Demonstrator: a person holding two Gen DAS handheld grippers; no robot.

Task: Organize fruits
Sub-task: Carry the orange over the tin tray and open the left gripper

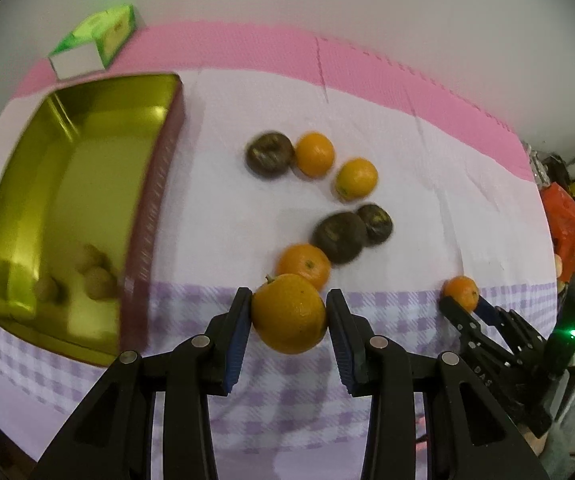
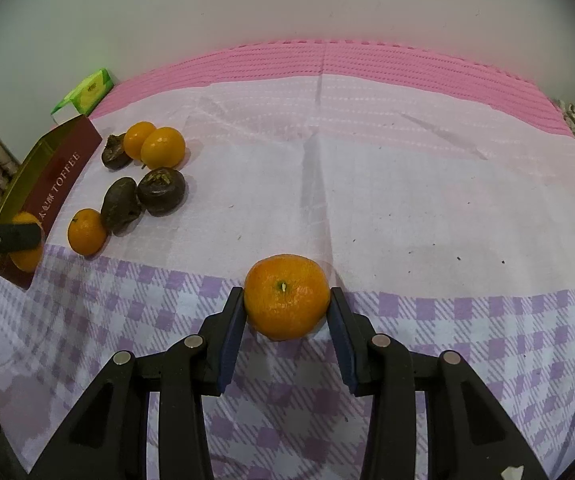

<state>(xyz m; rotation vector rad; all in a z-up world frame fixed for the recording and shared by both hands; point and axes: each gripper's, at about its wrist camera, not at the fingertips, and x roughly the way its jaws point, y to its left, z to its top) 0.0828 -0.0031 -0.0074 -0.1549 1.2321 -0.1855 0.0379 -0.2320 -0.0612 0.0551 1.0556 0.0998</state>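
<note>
My left gripper (image 1: 289, 314) is shut on an orange (image 1: 288, 314) and holds it above the cloth, right of the gold tin (image 1: 87, 184). The tin holds three small brown fruits (image 1: 95, 276). On the cloth ahead lie three oranges (image 1: 314, 153) and three dark brown fruits (image 1: 339, 236). My right gripper (image 2: 286, 306) is shut on another orange (image 2: 285, 297) that rests on the checked cloth; it also shows in the left wrist view (image 1: 461, 291). The left gripper with its orange (image 2: 27, 258) shows at the left edge of the right wrist view, by the tin (image 2: 53, 184).
A green and white box (image 1: 99, 40) stands behind the tin by the wall. A pink mat (image 2: 367, 64) lies under the cloth at the back. Red and orange clutter (image 1: 571, 224) sits past the table's right edge.
</note>
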